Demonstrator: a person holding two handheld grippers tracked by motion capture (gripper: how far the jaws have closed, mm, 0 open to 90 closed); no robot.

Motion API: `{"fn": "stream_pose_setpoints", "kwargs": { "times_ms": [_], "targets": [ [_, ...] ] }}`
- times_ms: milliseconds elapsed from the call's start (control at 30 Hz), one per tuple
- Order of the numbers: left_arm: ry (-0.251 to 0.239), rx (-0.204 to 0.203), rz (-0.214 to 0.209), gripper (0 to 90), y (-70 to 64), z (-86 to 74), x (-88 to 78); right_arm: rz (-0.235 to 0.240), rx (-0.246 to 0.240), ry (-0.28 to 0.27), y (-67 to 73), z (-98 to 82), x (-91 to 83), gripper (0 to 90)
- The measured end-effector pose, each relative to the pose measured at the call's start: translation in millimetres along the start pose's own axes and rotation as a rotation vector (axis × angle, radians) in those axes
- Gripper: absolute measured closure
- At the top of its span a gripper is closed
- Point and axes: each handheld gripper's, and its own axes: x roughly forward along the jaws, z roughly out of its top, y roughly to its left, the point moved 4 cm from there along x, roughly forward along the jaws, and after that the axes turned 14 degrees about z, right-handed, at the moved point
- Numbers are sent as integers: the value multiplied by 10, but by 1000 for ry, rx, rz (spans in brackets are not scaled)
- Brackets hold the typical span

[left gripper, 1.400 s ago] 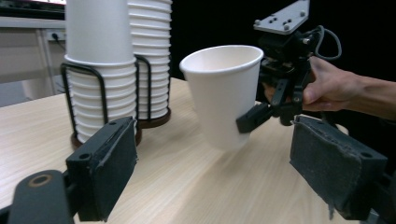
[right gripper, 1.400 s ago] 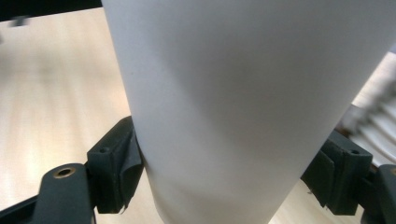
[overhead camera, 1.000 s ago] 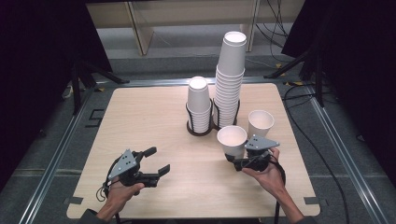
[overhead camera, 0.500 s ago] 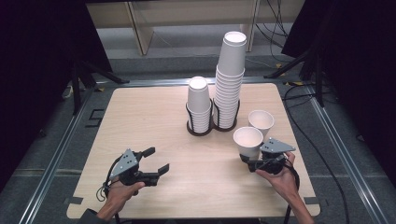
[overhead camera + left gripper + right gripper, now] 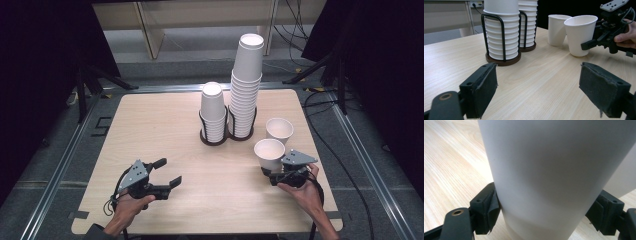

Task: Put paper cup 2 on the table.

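White paper cup (image 5: 549, 177) fills the right tongs (image 5: 546, 217), pads touching.

In the right gripper view the held paper cup (image 5: 554, 177) runs past the top and bottom edges, so its rim and base are out of sight, and it hides most of the second cup (image 5: 624, 180) behind it. In the left gripper view both cup stacks (image 5: 501, 30) are cut off at the top edge, their heights untold.
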Motion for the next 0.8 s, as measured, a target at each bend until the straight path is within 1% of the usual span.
{"fn": "stream_pose_setpoints", "kwargs": {
  "times_ms": [33, 67, 100, 133, 167, 200, 233, 267, 300, 367, 400, 500, 533, 567, 600, 633, 667, 700, 733, 767, 800],
  "targets": [
    [-10, -4, -7, 145, 0, 2, 7, -1, -4, 3, -10, -8, 4, 218],
    [-9, -2, -6, 145, 3, 3, 5, -3, -1, 5, -20, -19, 6, 217],
    [-9, -2, -6, 145, 4, 4, 5, -1, -15, 13, -35, -28, 7, 216],
    [-9, -2, -6, 145, 4, 3, 6, 11, 12, 10, -25, -39, 8, 215],
    [-8, -2, -5, 145, 3, 1, 9, 21, 8, 5, -32, -43, 18, 214],
    [16, 8, 7, 145, 9, -2, -7, -2, -3, 15, -46, -48, -2, 214],
    [16, 8, 6, 145, 9, -3, -5, 7, 12, 18, -34, -58, 3, 212],
    [18, 11, 6, 145, 10, -5, -5, 21, 13, 24, -37, -65, 8, 211],
    [19, 11, 7, 145, 9, -6, -4, 22, 13, 38, -42, -80, 15, 209],
    [19, 10, 6, 145, 10, -6, -2, 20, 31, 36, -28, -101, 13, 209],
    [21, 11, 5, 145, 9, -7, -2, 17, 15, 36, -41, -97, 8, 206],
    [22, 11, 0, 145, 5, -10, 4, 34, 38, 28, -40, -111, 18, 170],
    [4, 4, -11, 145, 0, -10, 19, 25, 41, 31, -44, -115, 9, 151],
    [7, 5, -10, 145, 0, -10, 17, 22, 38, 34, -51, -120, 1, 155],
    [8, 4, -10, 145, -1, -10, 16, 39, 59, 26, -40, -129, 6, 154],
    [27, 13, -1, 145, 5, -11, -1, 36, 58, 27, -43, -134, -11, 155],
    [25, 12, -1, 145, 6, -10, -1, 36, 87, 26, -16, -136, -27, 155],
    [24, 10, 0, 145, 7, -10, -2, 30, 59, 29, -37, -136, -43, 155],
    [24, 9, 0, 145, 8, -10, -2, 28, 73, 25, -25, -140, -58, 155],
    [24, 8, 1, 145, 10, -10, -2, 32, 89, 36, -13, -156, -76, 155],
    [24, 8, 3, 145, 11, -10, -3, 18, 89, 42, -11, -171, -92, 156]
  ]
}}
